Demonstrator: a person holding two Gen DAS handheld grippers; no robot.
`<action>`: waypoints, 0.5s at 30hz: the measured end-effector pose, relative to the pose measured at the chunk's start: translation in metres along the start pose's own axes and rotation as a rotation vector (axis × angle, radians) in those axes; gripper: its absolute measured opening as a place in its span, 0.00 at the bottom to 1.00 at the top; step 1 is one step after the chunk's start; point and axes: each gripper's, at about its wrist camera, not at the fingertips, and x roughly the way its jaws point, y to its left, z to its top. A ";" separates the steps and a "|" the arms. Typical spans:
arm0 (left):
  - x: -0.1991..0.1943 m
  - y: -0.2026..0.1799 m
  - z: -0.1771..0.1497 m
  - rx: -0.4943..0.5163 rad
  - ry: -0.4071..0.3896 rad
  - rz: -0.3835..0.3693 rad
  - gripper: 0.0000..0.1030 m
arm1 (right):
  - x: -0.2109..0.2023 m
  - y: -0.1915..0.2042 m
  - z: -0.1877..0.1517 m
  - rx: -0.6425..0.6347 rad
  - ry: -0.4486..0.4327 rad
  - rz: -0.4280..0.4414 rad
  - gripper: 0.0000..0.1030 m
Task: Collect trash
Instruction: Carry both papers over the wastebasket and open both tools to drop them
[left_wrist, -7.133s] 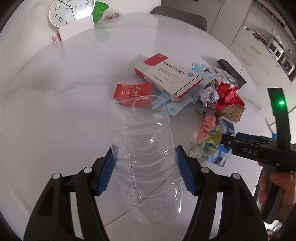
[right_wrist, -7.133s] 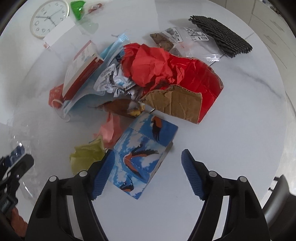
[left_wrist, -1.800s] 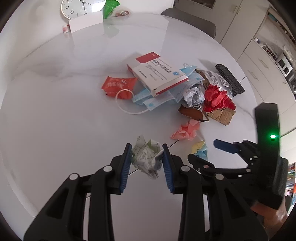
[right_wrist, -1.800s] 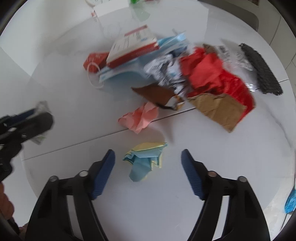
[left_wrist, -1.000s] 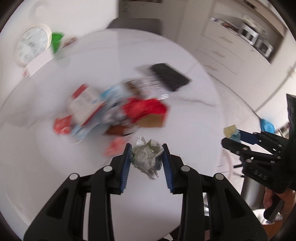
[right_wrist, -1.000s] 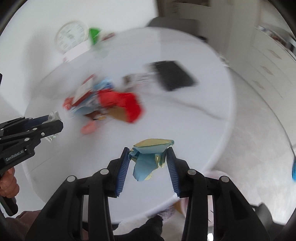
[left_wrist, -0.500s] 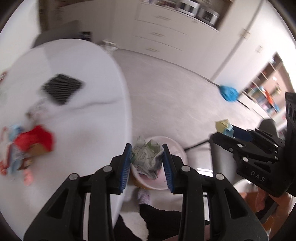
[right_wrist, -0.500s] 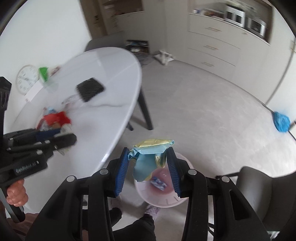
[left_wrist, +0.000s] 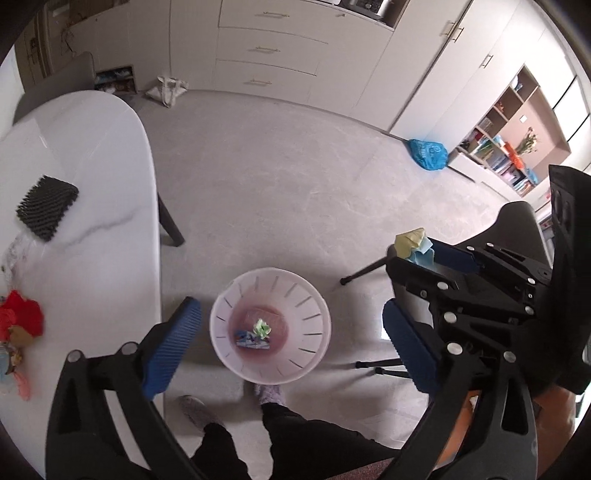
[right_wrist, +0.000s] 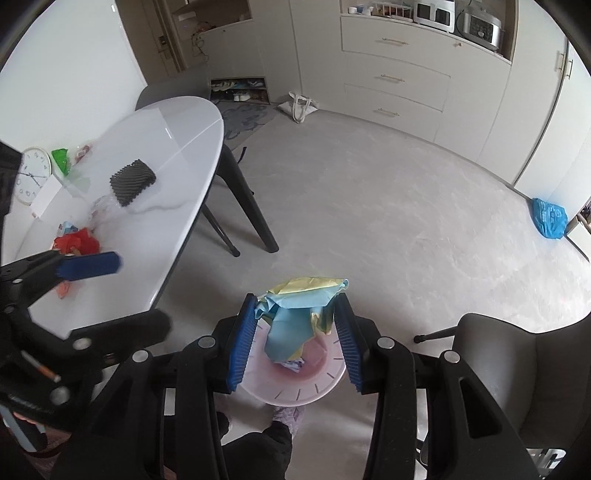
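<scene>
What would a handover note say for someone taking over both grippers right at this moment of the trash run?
Left gripper: its jaws have just been opening and stand wide with nothing between them, above the pink bin; a crumpled wad lies inside.
Right gripper: shut on the blue-and-yellow paper wad, held over the same bin.
Done: some trash is in the bin.
Left: release the right wad, then go back to the white table for the remaining trash pile. The black ridged mat also lies there.

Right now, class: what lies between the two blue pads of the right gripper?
A crumpled blue and yellow paper wad sits clamped in the right gripper, above the pale pink slotted bin. The right wrist view shows this best.
</scene>
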 end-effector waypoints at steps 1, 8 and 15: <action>-0.001 -0.001 0.000 0.006 -0.003 0.013 0.92 | 0.001 -0.002 0.000 0.000 0.002 -0.001 0.43; -0.018 0.008 -0.002 -0.009 -0.036 0.082 0.92 | 0.017 -0.003 -0.003 -0.003 0.034 0.021 0.44; -0.037 0.030 -0.003 -0.034 -0.059 0.122 0.92 | 0.038 0.015 -0.012 -0.024 0.082 0.023 0.90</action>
